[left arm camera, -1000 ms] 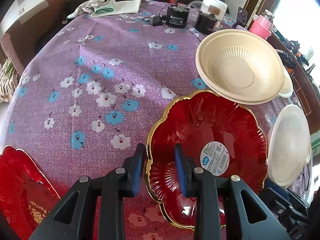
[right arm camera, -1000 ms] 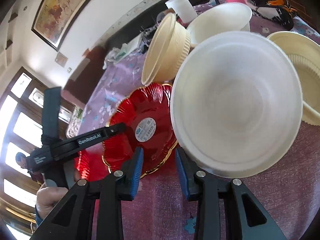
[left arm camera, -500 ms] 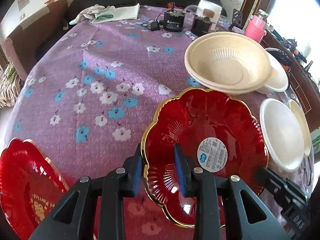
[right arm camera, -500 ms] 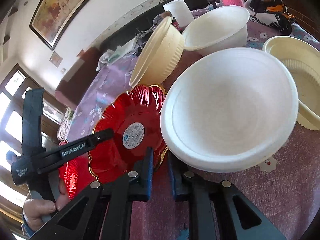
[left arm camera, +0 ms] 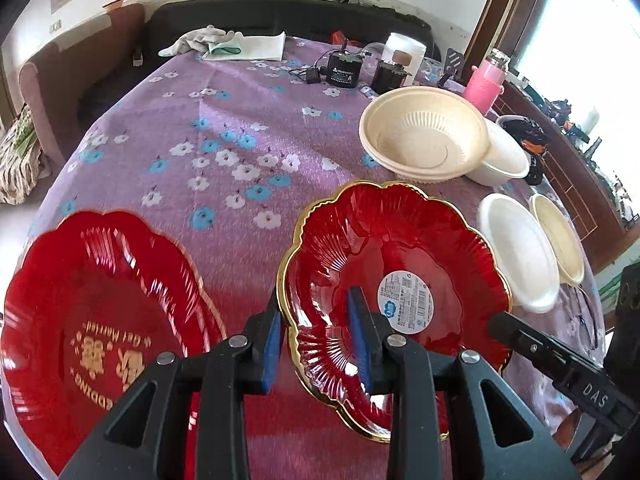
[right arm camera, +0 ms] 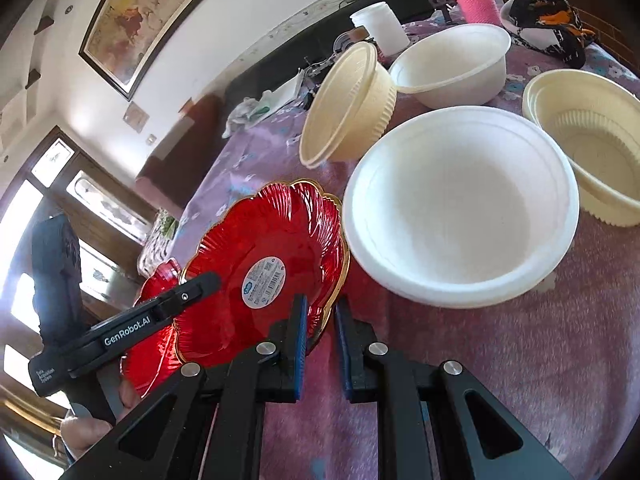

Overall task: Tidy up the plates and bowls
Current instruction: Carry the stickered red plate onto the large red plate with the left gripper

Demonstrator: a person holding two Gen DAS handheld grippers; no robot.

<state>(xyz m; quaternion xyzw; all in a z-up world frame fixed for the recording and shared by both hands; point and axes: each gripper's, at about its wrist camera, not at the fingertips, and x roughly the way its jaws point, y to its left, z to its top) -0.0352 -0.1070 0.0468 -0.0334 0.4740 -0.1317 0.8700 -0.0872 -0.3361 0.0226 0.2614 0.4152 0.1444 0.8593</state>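
The left gripper [left arm camera: 316, 344] and the right gripper [right arm camera: 320, 340] each pinch the gold rim of the labelled red plate [left arm camera: 400, 280] from opposite edges, holding it tilted above the surface [left arm camera: 224, 128], probably to stack it on the second red plate [left arm camera: 100, 312] alongside, leaving the bowls [right arm camera: 460, 208] grouped apart.

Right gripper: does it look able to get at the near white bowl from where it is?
Probably yes. The right gripper straddles the labelled red plate's gold rim; the white bowl sits upright just ahead to its right, and nothing lies between. It must let go of the plate first.
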